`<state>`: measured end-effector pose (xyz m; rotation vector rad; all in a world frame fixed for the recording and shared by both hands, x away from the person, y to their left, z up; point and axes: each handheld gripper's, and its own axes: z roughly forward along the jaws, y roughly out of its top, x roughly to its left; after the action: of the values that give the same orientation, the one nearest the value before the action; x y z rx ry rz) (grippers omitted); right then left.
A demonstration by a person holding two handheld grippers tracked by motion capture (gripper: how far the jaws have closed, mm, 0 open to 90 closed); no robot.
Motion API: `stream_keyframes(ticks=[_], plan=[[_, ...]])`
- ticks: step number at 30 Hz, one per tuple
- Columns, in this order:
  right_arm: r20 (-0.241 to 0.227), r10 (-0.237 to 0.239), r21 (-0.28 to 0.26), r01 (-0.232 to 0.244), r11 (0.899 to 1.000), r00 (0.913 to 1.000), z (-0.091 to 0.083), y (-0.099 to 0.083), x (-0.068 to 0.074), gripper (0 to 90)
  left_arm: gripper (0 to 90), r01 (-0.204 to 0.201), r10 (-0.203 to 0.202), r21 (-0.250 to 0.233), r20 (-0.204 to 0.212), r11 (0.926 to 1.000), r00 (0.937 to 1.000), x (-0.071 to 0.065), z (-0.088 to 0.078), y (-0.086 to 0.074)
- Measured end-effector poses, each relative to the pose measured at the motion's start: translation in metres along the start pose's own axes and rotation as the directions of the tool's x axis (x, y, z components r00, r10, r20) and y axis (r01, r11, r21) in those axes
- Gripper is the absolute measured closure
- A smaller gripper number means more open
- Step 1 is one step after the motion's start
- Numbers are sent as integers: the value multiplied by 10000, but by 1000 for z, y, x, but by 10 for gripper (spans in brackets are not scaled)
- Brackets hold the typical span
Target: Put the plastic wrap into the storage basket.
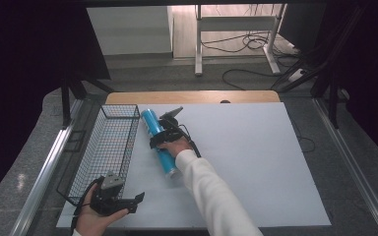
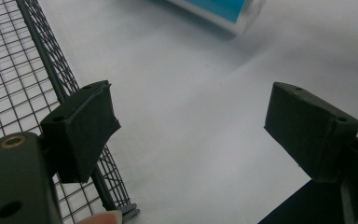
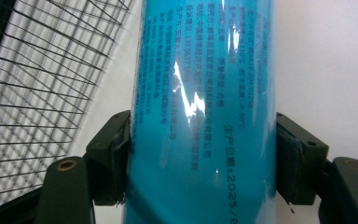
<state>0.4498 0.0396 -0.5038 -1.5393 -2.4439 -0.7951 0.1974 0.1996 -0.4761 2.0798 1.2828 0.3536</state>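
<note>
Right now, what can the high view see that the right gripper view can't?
High view alone: the person's white sleeve, the left gripper open near the basket's near end, the whole white sheet and the floor cables behind the table. Right gripper view alone: small print on the tube's label, and black fingers pressed against both of its sides. Both share the blue tube and the wire basket beside it.
</note>
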Motion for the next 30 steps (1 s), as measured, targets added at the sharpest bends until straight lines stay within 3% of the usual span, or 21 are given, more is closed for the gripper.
stream_keyframes(ticks=[8, 14, 16, 17, 21, 22, 28, 29, 30], plan=[[-487, 536, -44, -539, 9985, 9974, -17, -9, -26, 313, 158, -2, 2, -109, -21, 9999, 10000, -1, -2, 0], [-1088, 787, -491, -845, 9952, 9909, -38, -14, -42, 313, 158, 33, -33, -130, -22, 9999, 10000, -1, -1, 1], [-1388, 905, -695, -1009, 9925, 9862, -47, -17, -47, 313, 159, 23, -23, -120, -15, 9999, 10000, -1, -1, 2], [-1811, 1045, -895, -1222, 9885, 9779, -56, -20, -52, 313, 159, 14, -14, -117, -12, 9999, 10000, -1, 0, 2], [-2172, 1000, -1163, -1275, 9850, 9710, -69, -27, -58, 313, 159, 27, -27, -111, 6, 9999, 10000, -2, 1, 3], [-2440, 1077, -1279, -1420, 9816, 9638, -77, -32, -62, 313, 159, 33, -33, -114, 9, 9999, 10000, -2, 1, 3], [-2708, 1138, -1571, -1605, 9745, 9559, -93, -45, -71, 313, 159, 25, -25, -119, 23, 9999, 10000, -4, 1, 5], [-2921, 1171, -1712, -1723, 9701, 9492, -99, -51, -75, 313, 159, 35, -35, -124, 23, 9999, 10000, -4, 1, 5], [-2921, 1171, -1712, -1723, 9701, 9492, -99, -51, -75, 313, 159, 42, -41, -130, 23, 9999, 10000, -4, 1, 5]])
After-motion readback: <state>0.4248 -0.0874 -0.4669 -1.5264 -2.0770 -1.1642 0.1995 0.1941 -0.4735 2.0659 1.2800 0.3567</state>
